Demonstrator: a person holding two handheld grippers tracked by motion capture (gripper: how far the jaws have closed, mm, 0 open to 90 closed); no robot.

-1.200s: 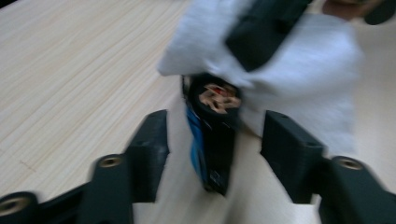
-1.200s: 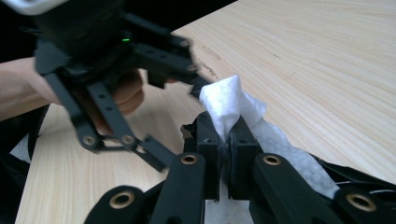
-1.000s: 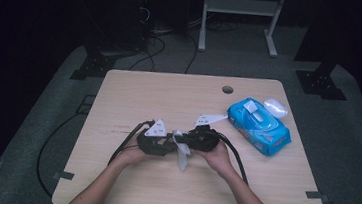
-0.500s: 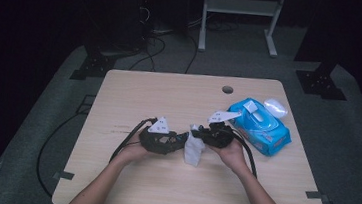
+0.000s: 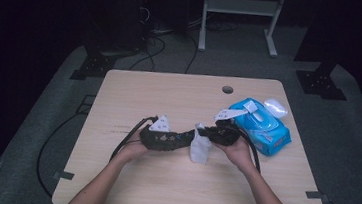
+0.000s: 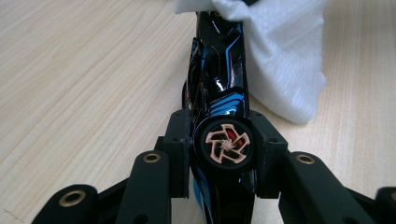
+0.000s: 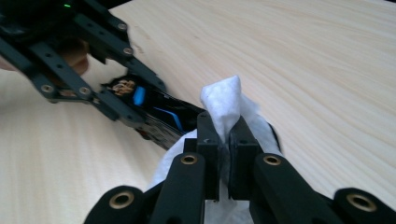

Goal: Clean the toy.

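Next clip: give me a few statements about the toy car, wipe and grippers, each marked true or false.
1. The left gripper clamps a black toy car at a wheel. True.
2. The right gripper is open with nothing between its jaws. False: it is shut on a white wipe.
3. The wipe touches the car. True.
4. The blue wipes pack lies at the table's left edge. False: it lies near the right edge.
5. The car rests flat on its wheels. False: it is held turned on its side.

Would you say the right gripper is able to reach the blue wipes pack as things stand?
Probably yes: the wipes pack lies just beside the right gripper with nothing between, though it is shut on a white wipe.
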